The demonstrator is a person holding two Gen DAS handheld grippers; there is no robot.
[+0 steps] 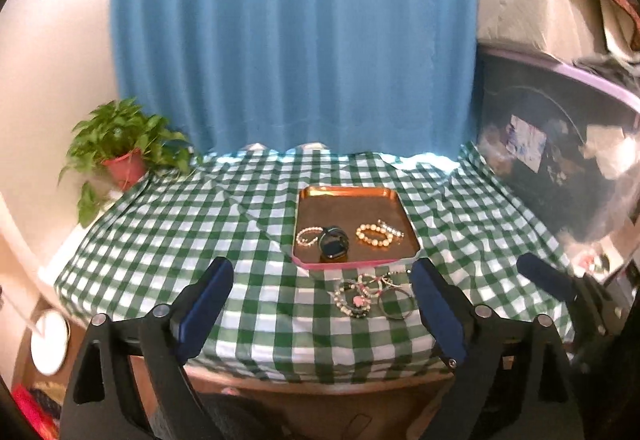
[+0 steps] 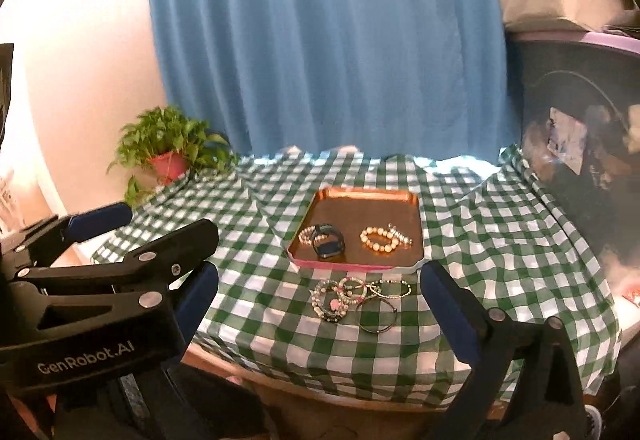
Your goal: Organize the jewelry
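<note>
A copper tray (image 1: 348,192) (image 2: 365,194) with a pink rim lies on the green checked cloth. In it are a pearl bracelet (image 1: 308,236), a dark watch (image 1: 333,244) (image 2: 328,242) and a peach bead bracelet (image 1: 375,234) (image 2: 380,240). A tangle of bracelets (image 1: 362,298) (image 2: 340,298) and a thin hoop bangle (image 2: 376,316) lie on the cloth just in front of the tray. My left gripper (image 1: 322,267) hovers open above the near table edge, with nothing between its fingers. My right gripper (image 2: 320,272) is open and empty beside it, its left finger partly hidden behind the left gripper (image 2: 168,220).
A potted plant (image 1: 120,145) (image 2: 168,149) stands at the table's far left corner. A blue curtain (image 1: 296,39) hangs behind. A dark bin with a purple rim (image 1: 560,143) and stacked bags crowd the right side. The table's wooden front edge (image 1: 312,386) is close below.
</note>
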